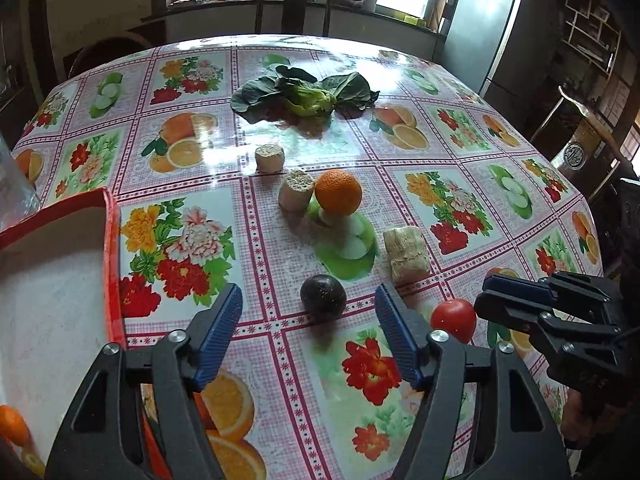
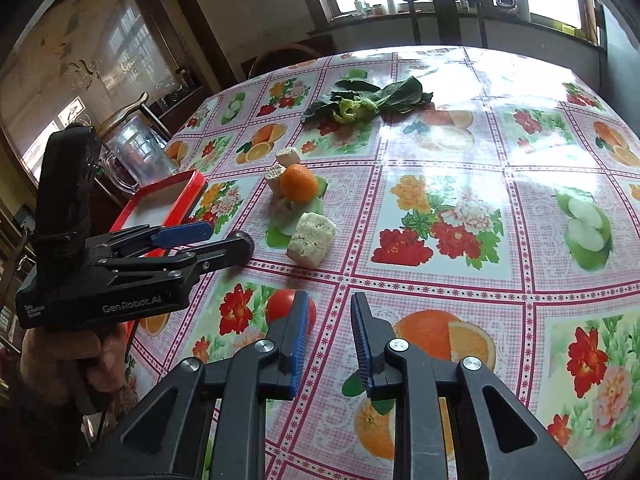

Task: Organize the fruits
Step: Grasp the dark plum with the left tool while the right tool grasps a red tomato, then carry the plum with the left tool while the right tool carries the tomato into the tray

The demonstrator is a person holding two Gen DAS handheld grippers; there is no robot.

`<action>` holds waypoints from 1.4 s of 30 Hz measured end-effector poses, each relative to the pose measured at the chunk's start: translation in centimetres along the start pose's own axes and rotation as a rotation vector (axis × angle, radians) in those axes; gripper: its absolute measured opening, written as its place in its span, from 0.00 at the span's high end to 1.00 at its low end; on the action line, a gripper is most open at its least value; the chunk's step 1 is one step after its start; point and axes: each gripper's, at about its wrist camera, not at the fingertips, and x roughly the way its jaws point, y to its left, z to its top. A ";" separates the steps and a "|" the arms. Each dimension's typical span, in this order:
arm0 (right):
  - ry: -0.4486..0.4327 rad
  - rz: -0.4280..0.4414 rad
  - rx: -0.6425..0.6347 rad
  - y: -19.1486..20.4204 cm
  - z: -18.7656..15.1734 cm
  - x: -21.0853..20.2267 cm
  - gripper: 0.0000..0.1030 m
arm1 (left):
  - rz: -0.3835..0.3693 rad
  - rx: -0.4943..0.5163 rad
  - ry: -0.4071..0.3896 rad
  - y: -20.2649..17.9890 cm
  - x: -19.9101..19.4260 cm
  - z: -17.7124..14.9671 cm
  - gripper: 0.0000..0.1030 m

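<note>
Red tomato half hidden behind right gripper, jaws narrowly parted; dark avocado between wide-spread left gripper fingers, untouched

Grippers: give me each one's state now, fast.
Left gripper: open, holding nothing, dark fruit just ahead.
Right gripper: open, holding nothing, beside the tomato.

Bare counter lies open to the right of the tomato. Ahead, a pale block, an orange and two cut stem pieces crowd the middle; a red tray borders the left.
</note>
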 end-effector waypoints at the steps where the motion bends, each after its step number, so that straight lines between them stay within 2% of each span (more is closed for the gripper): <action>1: 0.000 -0.001 0.007 -0.2 -0.1 -0.1 0.77 | -0.001 0.009 0.014 -0.3 0.5 0.1 0.48; 4: -0.007 0.015 0.027 -0.3 -0.3 -0.3 0.77 | 0.022 0.038 0.030 -0.9 1.4 0.0 0.68; 5: -0.010 0.022 0.031 -0.2 -0.4 -0.3 0.77 | 0.018 0.050 0.028 -1.1 1.4 -0.1 0.78; 7: -0.014 0.040 0.028 0.2 -0.5 -0.5 0.77 | 0.016 0.056 0.026 -1.1 1.3 -0.2 0.79; 9: -0.013 0.052 0.008 1.0 -0.6 -0.3 0.71 | 0.000 0.054 0.025 -1.0 1.0 -0.3 0.79; 11: -0.010 0.024 -0.017 1.7 -0.6 0.2 0.68 | -0.005 0.053 0.017 -1.0 0.5 -0.5 0.79; 15: 0.007 -0.029 -0.039 2.2 -0.3 1.6 0.69 | -0.038 0.023 0.011 -0.5 -0.6 -1.2 0.79; 17: 0.021 -0.018 -0.032 2.1 -0.3 2.2 0.69 | -0.038 0.015 0.005 -0.4 -1.3 -1.5 0.79; 21: 0.005 -0.057 -0.050 3.1 -0.5 1.9 0.70 | -0.044 0.000 -0.016 0.1 -2.9 -2.3 0.79; 25: -0.014 -0.028 -0.058 4.3 -0.8 0.9 0.71 | -0.047 -0.024 -0.035 1.0 -4.5 -3.1 0.79; 42: -0.034 0.051 -0.142 11.4 -1.3 -0.9 0.71 | 0.027 -0.100 -0.097 5.4 -9.8 -7.1 0.79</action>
